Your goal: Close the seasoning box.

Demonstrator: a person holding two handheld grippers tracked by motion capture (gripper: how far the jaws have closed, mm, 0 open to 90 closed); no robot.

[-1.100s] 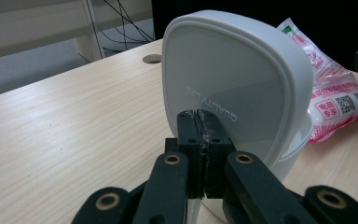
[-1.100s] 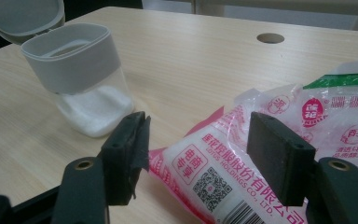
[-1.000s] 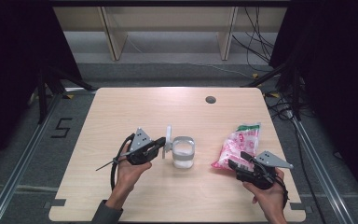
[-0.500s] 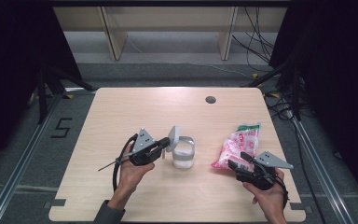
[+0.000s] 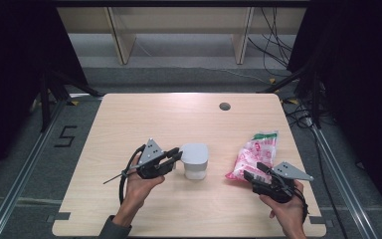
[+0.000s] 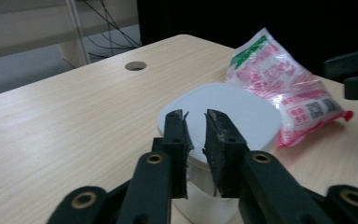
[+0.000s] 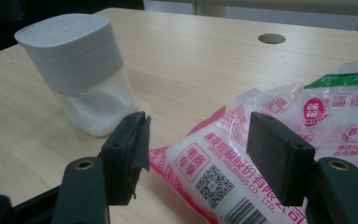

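Right now my left gripper (image 5: 178, 155) sits just beside the white-lidded container (image 5: 195, 161), its tips at the lid's near edge; the jaws have just been opening, and in the left gripper view a narrow gap stands between the pads (image 6: 216, 135) with nothing pinched in it, the lid (image 6: 223, 112) lying flat just beyond and slightly below them. That container stands upright on the table (image 5: 179, 119), long axis vertical, lid on top, and the right gripper view shows a clear lower body holding a white granular fill (image 7: 95, 109) in its bottom part. From above I cannot read its height well, since the lid hides the body. My right gripper (image 5: 252, 175) holds its jaws wide apart, one to each side of the near end of the pink and white printed bag (image 5: 252, 155); whether the pads press on the film I cannot tell. In the right gripper view (image 7: 196, 140) the bag (image 7: 223, 168) lies flat with its long axis running away from the jaws toward its green-topped end, which the frame edge cuts off. The print on it is too small for me to read fully. Between my two grippers, the container stands closer to the left one, well apart from the bag.
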